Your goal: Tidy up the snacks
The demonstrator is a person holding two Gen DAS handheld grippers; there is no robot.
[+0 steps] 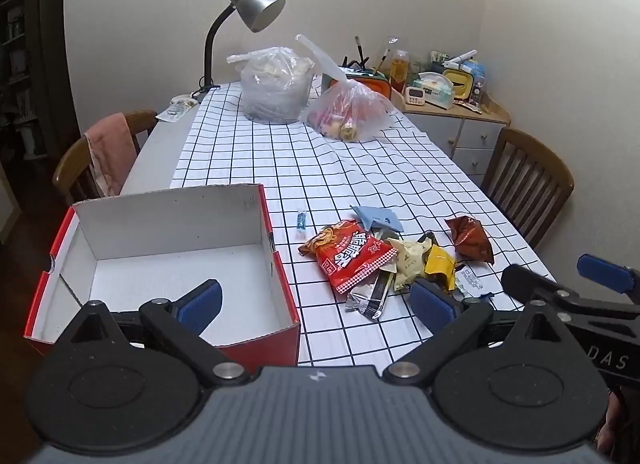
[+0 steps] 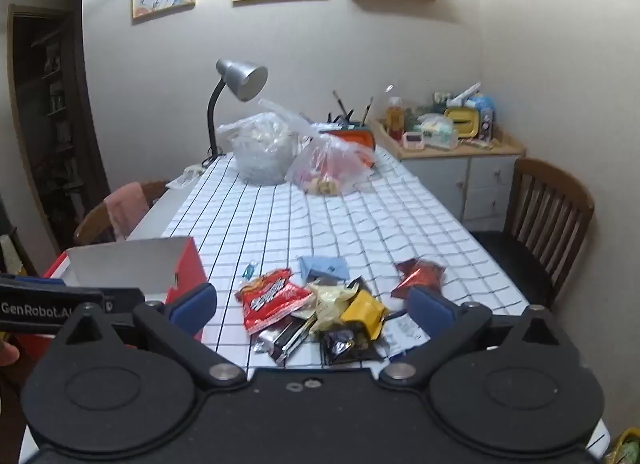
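A white tablecloth [image 1: 320,168] with a black grid covers most of the table, and a bare strip shows along its left edge. The room has pale walls, a wooden chair [image 1: 528,184] on the right, another chair [image 1: 80,160] on the left with a pink cloth over its back, and a cluttered cabinet [image 1: 460,120] in the far corner.

At the far end stand a desk lamp [image 1: 248,16] and two clear plastic bags [image 1: 276,84], one beside the other. Near me on the left sits an open red box [image 1: 172,264], white inside, with nothing in it.

The snacks [image 1: 384,260] lie in a loose heap just right of the box: a red packet [image 1: 352,256] on top, yellow, cream and silver wrappers partly under it, a dark red packet [image 1: 472,240] a little apart. A small blue candy [image 1: 301,221] lies alone between box and heap.

My left gripper [image 1: 320,300] is spread wide over the box corner, holding nothing. My right gripper [image 2: 316,304] is also wide and empty, above the heap.

The lowest wrappers are hidden behind my fingers, and their print is too blurred to read.
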